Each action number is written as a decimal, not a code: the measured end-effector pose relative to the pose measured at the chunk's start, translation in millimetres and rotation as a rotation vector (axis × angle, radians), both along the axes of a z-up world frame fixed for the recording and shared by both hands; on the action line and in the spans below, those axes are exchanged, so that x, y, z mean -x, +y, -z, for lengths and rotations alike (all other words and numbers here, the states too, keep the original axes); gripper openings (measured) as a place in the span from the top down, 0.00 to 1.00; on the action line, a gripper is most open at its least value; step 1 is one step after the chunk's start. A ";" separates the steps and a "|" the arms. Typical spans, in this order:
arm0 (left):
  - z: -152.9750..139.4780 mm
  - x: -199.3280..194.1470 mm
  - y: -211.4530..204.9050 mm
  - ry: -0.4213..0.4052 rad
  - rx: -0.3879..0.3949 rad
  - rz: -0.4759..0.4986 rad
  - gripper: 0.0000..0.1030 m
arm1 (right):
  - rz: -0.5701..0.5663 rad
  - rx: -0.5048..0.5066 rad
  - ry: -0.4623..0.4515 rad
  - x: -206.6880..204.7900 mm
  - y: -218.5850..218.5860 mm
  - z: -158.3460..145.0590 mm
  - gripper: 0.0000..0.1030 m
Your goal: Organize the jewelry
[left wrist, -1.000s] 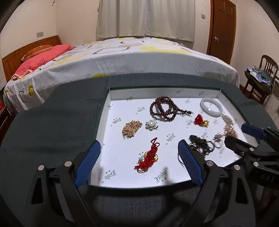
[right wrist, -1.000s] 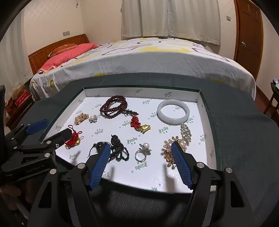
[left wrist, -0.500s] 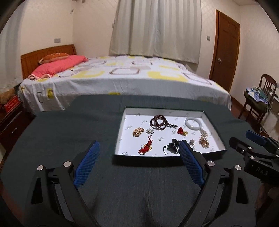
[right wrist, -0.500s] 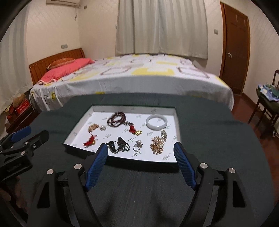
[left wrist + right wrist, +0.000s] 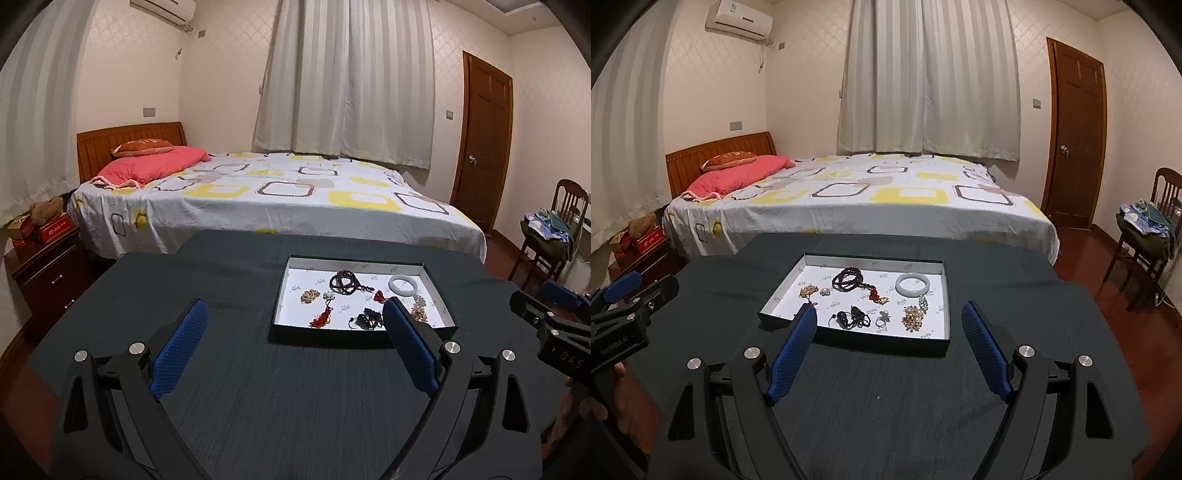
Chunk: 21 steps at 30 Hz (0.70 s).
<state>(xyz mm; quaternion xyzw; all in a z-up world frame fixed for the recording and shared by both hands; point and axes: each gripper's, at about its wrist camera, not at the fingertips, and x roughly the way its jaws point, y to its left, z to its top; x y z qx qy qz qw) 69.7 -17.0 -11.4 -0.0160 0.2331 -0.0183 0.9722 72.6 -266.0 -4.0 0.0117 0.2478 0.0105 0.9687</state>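
Although the small pieces blur together, the tray (image 5: 943, 295) on the dark tabletop (image 5: 886, 398) shows a white bangle (image 5: 912, 284) at its 1 o'clock corner and dark beads (image 5: 849, 278) at 11. The left gripper (image 5: 293, 339) and right gripper (image 5: 888, 341) hover spread wide and empty, tilted downward; the right's jaws have just been opening. A hand (image 5: 624, 398) is cut off at the right view's 8 o'clock edge.
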 end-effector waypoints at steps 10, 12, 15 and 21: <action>-8.9 19.9 4.7 -0.032 0.014 -0.010 0.09 | 0.007 0.011 -0.046 22.2 4.5 -12.6 0.24; -10.9 22.3 3.2 -0.037 0.010 -0.007 0.09 | 0.005 0.013 -0.054 24.8 5.5 -14.0 0.24; -12.4 24.2 0.1 -0.038 0.002 -0.005 0.09 | 0.004 0.013 -0.058 27.7 5.2 -15.0 0.24; -13.5 25.5 -1.9 -0.038 0.006 -0.004 0.09 | 0.004 0.013 -0.061 29.1 5.3 -15.7 0.24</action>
